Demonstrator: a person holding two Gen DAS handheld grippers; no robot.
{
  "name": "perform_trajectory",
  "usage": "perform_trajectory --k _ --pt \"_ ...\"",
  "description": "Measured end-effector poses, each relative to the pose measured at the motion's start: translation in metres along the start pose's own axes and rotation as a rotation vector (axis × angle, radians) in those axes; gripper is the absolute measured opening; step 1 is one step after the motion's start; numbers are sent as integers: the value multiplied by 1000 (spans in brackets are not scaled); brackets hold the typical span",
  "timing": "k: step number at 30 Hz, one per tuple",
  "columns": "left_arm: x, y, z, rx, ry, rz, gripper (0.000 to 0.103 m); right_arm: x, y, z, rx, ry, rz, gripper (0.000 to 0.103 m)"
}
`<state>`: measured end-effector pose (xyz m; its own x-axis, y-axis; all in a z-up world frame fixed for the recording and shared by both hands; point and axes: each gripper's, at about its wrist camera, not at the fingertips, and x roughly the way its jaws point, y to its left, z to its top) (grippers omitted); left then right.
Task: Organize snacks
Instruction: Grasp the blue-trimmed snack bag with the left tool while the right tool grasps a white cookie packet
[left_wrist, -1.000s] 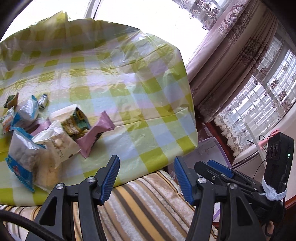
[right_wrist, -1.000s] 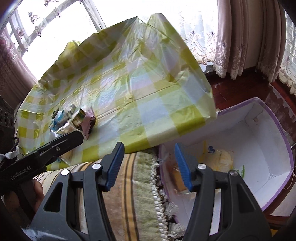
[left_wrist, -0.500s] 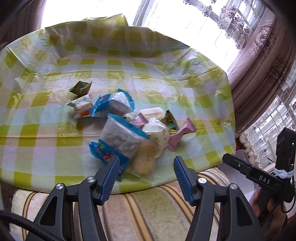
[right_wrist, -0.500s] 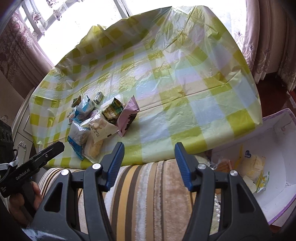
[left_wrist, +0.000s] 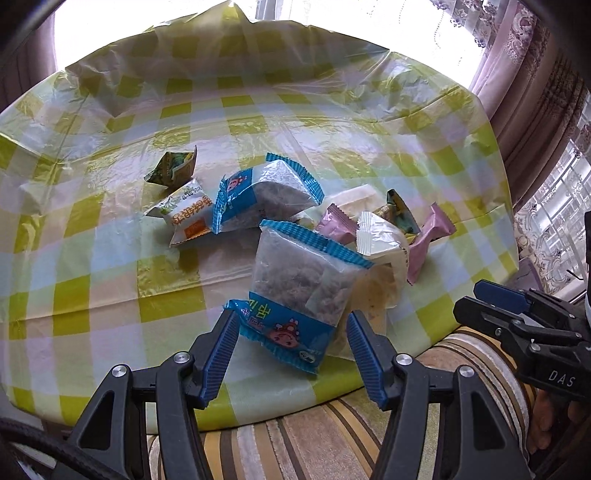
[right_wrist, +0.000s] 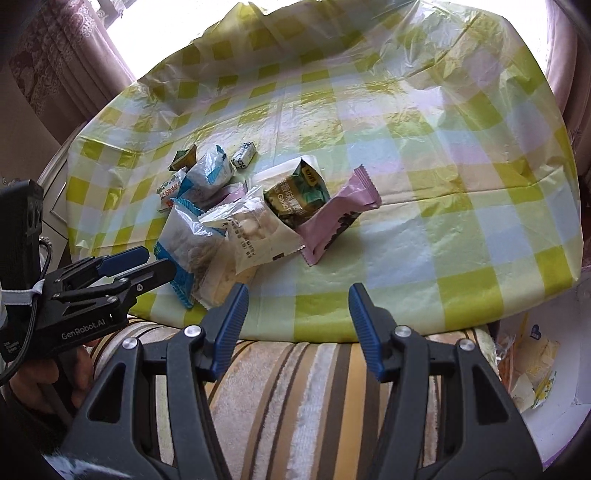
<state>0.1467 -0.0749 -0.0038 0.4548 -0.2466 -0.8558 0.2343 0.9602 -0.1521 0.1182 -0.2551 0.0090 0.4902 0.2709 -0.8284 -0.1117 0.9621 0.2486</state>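
A pile of snack packets lies on the checked tablecloth (left_wrist: 110, 258). My left gripper (left_wrist: 290, 345) is open, its fingers on either side of the near end of a blue-edged clear packet (left_wrist: 299, 291), not closed on it. The same packet shows in the right wrist view (right_wrist: 184, 243). My right gripper (right_wrist: 295, 319) is open and empty above the striped cushion (right_wrist: 295, 387), short of the table edge. A pink packet (right_wrist: 340, 218), a green packet (right_wrist: 299, 194) and a white packet (right_wrist: 255, 232) lie in the pile.
A white box with a purple rim (right_wrist: 554, 424) sits low at the right and holds a few yellow-white packets (right_wrist: 532, 362). A second blue-edged packet (left_wrist: 266, 195) and small sachets (left_wrist: 184, 214) lie further back. Curtains (left_wrist: 535, 92) hang at the right.
My left gripper has swung from the table's right side toward the pile and closed in, so the blue-edged packet now lies between its open fingers. My right gripper turned from the box toward the table.
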Motion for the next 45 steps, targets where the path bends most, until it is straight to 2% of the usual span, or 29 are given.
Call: perform_trajectory --k 5,7,14,19,27,35,37,39,41,43,44,45 --pt "10 -7 5 69 12 18 75 7 19 8 -106 -21 -64 62" --pt "16 -8 9 91 11 30 76 13 25 12 -137 -18 -70 64" --pt "21 2 11 61 -1 19 76 31 36 18 -197 22 -66 64" --pt "21 20 12 -24 3 -57 79 42 40 24 -210 36 -49 64" --pt "23 35 12 -37 18 -115 84 60 42 32 -212 74 -22 64" --pt "20 34 7 -44 9 -97 84 68 42 34 -208 84 -5 60" --pt "20 32 6 -37 6 -94 83 69 42 35 -210 82 -1 59" --pt "21 31 5 -30 11 -105 72 69 43 34 -212 81 2 56" --pt "21 31 5 -31 9 -100 70 68 43 34 -215 78 8 54" --pt "20 32 5 -37 3 -105 65 67 44 33 -219 73 6 53" --pt "20 33 4 -40 4 -119 53 67 44 33 -220 70 5 51" --pt "20 33 4 -45 1 -111 52 65 44 32 -221 64 4 50"
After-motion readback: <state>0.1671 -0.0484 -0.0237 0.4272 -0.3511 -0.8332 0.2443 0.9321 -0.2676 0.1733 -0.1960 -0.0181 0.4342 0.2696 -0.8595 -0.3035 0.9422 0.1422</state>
